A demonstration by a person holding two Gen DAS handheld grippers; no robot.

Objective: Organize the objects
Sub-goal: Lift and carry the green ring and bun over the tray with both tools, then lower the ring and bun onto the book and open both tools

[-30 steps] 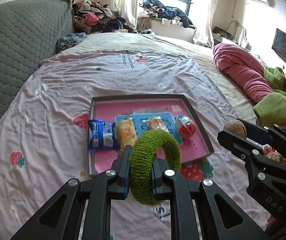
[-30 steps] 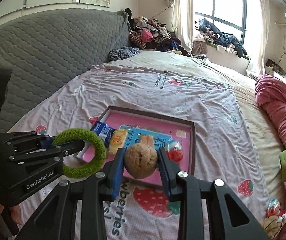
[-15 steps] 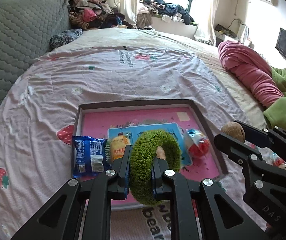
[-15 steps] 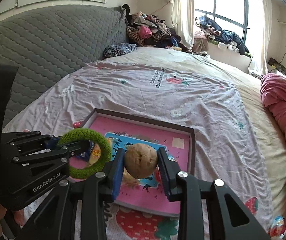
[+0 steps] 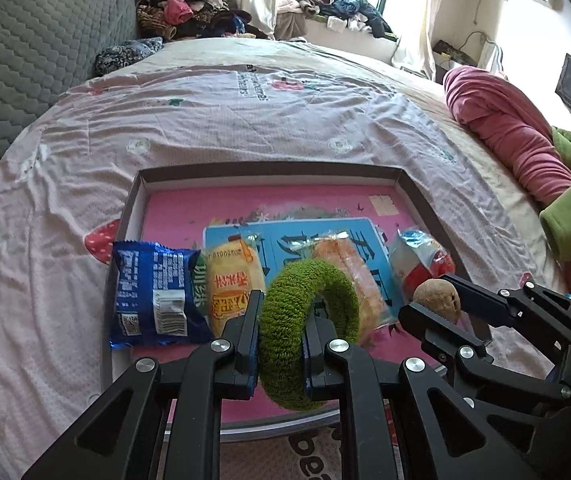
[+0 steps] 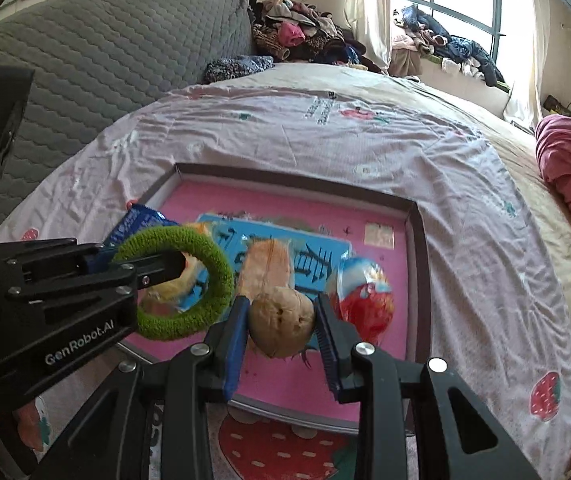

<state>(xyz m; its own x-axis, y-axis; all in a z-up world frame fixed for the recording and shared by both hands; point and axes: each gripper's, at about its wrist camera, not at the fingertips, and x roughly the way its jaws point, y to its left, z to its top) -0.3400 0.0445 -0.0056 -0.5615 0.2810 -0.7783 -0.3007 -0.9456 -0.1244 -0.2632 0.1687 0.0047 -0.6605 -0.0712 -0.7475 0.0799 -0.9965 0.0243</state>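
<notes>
1. Both grippers have come down closer over the pink tray (image 5: 413,196); its snacks now loom larger than a second ago.
2. Leftmost in the tray, a blue packet (image 5: 153,296) overhangs the rim, barcode up; its print is too small to read.
3. Beside it lies a yellow snack pack (image 5: 233,280) with red Chinese characters.
4. Left gripper (image 5: 279,336), marked "GenRobot.AI", is clamped on an upright green fuzzy ring (image 5: 305,320).
5. Right gripper (image 6: 281,320) pinches a brown walnut-like ball (image 6: 281,320) above the tray's blue card (image 6: 317,256).
6. Rightmost sits a red-and-white wrapped sweet (image 6: 365,300).
</notes>
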